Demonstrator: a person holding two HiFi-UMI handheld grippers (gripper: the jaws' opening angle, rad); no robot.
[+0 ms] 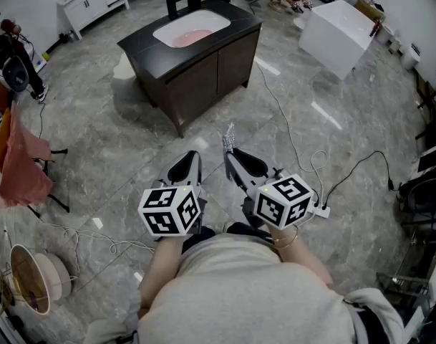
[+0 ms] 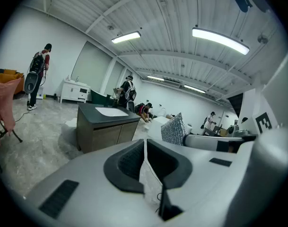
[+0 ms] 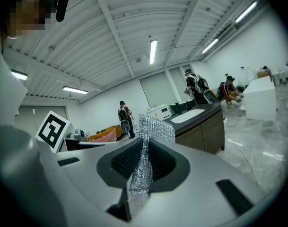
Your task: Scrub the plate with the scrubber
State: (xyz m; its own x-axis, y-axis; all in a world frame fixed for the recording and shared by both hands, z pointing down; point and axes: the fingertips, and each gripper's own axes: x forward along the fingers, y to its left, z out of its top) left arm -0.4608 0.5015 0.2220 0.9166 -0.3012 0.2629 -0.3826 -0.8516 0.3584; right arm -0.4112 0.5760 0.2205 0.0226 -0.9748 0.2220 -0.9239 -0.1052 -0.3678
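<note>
- Two claws were held up in front of the person, both tipped slightly down toward the sink cabinet (image 1: 192, 59) and well apart from it.
- Right claw (image 3: 143, 152) was clenched on the scrubber (image 3: 153, 126), a silver mesh pad. It was pinched near its lower edge, and most of it stuck up past the jaw tips.
- Left claw (image 2: 144, 148) was clenched with nothing in it. Only a thin slit showed between the pads.
- The plate was not clearly found. A pinkish shape (image 1: 191, 36) sat in the white basin (image 1: 167, 29) of the cabinet. It was probably the plate, but it was too small in the head view to tell.
- Step in hand, my read, was the approach. The scrubber was already in the grip, scrubbing had not started, and nothing at the sink was touched.
- The next move called for closing the gap to the cabinet. The right claw would then lower the scrubber into the basin, flat onto the pinkish shape.
- Left claw would likely have to open and pin the plate's rim so it didn't skate under the strokes.
- The mesh looked floppy and the bite on it shallow, so hard pressure could fold it or pull it free.
- A dark faucet (image 1: 176, 4) stood at the back of the basin, near the work path.
- A cable (image 1: 281, 110) ran across the floor beside the cabinet and needed minding on the walk in.
</note>
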